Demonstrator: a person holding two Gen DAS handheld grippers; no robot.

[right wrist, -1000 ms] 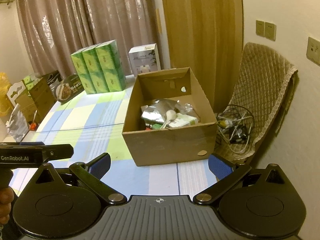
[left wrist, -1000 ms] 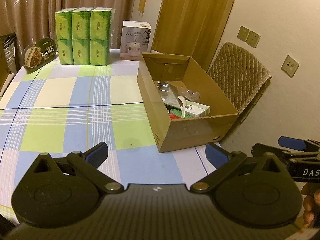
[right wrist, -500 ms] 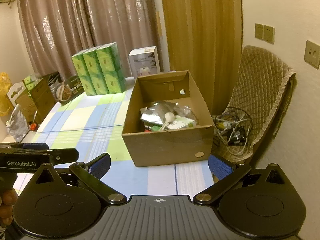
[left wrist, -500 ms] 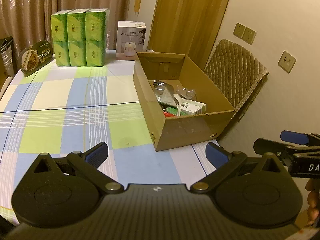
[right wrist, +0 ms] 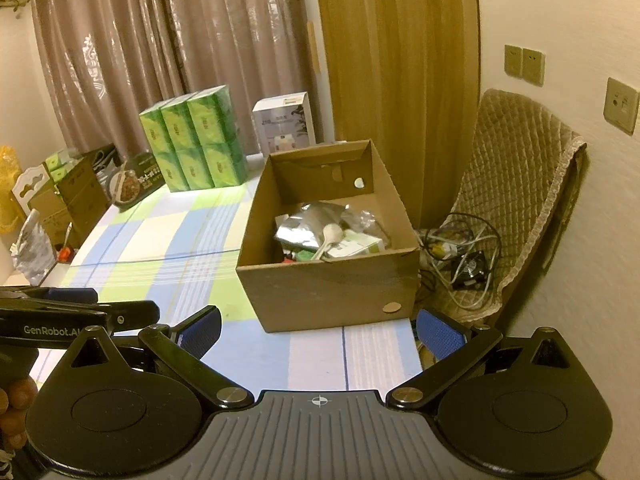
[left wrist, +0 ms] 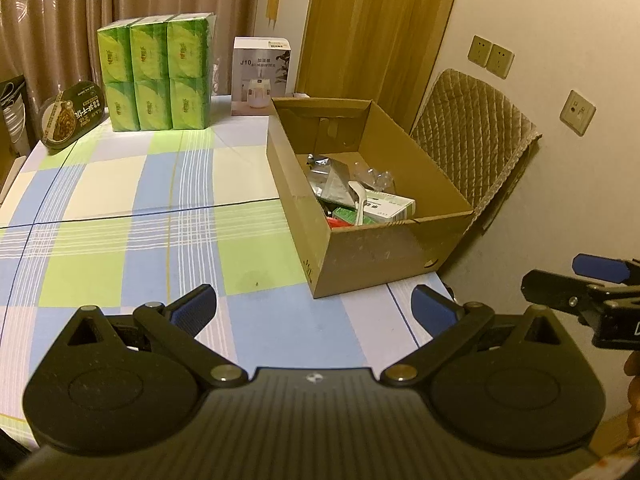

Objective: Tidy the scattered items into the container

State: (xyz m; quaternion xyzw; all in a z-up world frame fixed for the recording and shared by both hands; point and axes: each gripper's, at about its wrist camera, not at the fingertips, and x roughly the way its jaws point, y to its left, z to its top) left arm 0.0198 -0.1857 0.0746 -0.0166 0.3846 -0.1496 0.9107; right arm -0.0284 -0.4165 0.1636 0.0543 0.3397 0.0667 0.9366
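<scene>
Both the left tongs (left wrist: 314,306) and right tongs (right wrist: 319,330) gape wide and empty above the worktop (left wrist: 120,208); the cardboard box (left wrist: 384,254), holding packets and a spoon (left wrist: 358,198), sits just ahead of them.

Cream wall (left wrist: 552,20) carries switch plates (left wrist: 491,55) and a socket (left wrist: 577,112). Brown curtains (right wrist: 160,40) close the rear. Quilted chair (right wrist: 516,184) stands beside the checked-cloth table (left wrist: 120,216). Warm, dim lighting.

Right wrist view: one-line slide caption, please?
Open right gripper faces the brown cardboard box holding a white plastic spoon on the checked tablecloth.
</scene>
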